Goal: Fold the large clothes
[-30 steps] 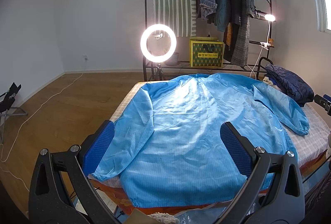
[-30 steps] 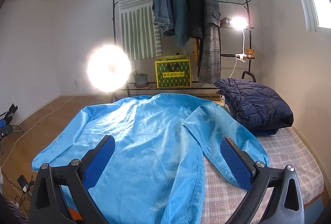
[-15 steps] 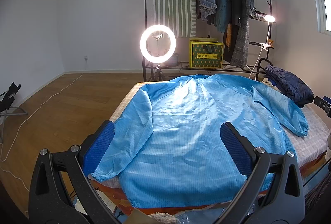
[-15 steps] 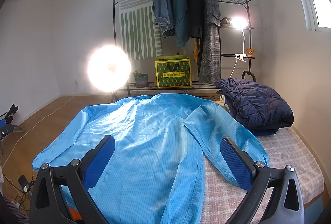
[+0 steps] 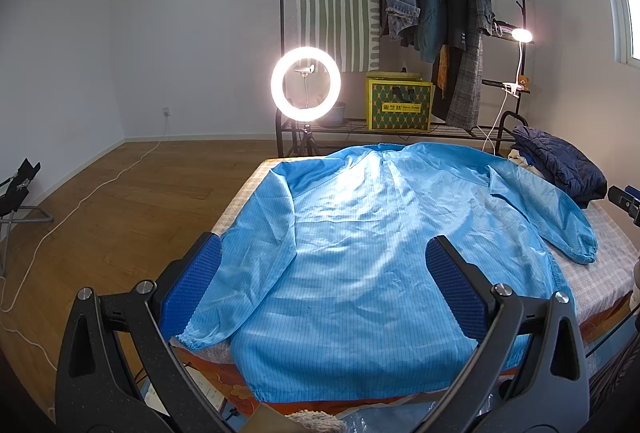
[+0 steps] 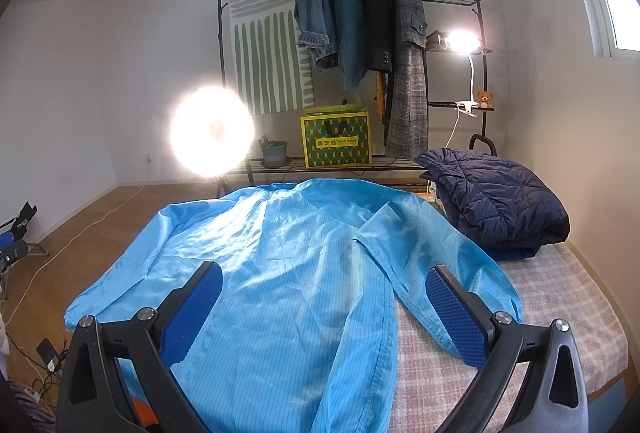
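One blue coat (image 5: 360, 253) is lying flat on the bed (image 5: 600, 273), collar pointing away, hem nearest; left gripper (image 5: 320, 285) is gaping wide, empty. Right view: two sleeves are lying alongside; right gripper (image 6: 324, 309) is likewise spread wide, empty.

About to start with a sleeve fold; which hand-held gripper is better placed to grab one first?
Probably right. The right hand-held gripper is open with the blue coat's sleeve lying just past its right finger. The left hand-held gripper, also open, frames mostly the coat's body.
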The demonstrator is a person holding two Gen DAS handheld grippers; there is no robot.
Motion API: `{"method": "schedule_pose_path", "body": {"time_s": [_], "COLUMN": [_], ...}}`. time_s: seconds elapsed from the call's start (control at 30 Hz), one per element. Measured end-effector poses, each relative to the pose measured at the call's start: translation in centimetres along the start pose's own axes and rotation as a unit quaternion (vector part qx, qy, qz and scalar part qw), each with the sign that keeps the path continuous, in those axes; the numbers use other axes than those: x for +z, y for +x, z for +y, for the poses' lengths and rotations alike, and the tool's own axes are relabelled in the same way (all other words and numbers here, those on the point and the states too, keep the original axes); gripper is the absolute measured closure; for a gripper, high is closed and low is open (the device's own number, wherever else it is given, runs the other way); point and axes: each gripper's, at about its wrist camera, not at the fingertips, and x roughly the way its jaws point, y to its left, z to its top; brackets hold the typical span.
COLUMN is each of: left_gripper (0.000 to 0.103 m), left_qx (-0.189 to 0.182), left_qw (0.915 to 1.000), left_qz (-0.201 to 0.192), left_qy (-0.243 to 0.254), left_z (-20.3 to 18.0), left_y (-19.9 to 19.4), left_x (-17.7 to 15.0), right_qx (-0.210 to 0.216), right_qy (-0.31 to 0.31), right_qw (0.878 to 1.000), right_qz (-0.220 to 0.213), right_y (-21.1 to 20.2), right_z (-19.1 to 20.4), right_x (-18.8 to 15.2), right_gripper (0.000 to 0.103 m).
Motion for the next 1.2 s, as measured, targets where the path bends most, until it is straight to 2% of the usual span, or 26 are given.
{"method": "schedule_pose_path", "body": {"time_s": [0.73, 1.0, 1.2], "left_gripper": [0.000, 0.000, 0.000], "left_qx": [0.002, 0.010, 0.000], "left_qw": [1.0000, 0.9984, 0.9964], "left_qz": [0.005, 0.044, 0.066], "left_qy": [-0.003, -0.034, -0.053], "left_z": [0.6, 2.6, 3.9], "left_y": [0.4, 2.2, 3.1], "left_x": [-0.2, -1.6, -2.4], "right_qx": [0.004, 0.014, 0.028], "right_qy": [-0.003, -0.002, -0.005], "right_qw": [1.000, 1.000, 1.000], "right_qz": [0.007, 0.007, 0.008], "right_y": [0.2, 0.5, 0.9], "right_z": [0.2, 1.0, 2.0], "right_x": [-0.2, 0.0, 0.3], "right_gripper": [0.000, 0.000, 0.000]}}
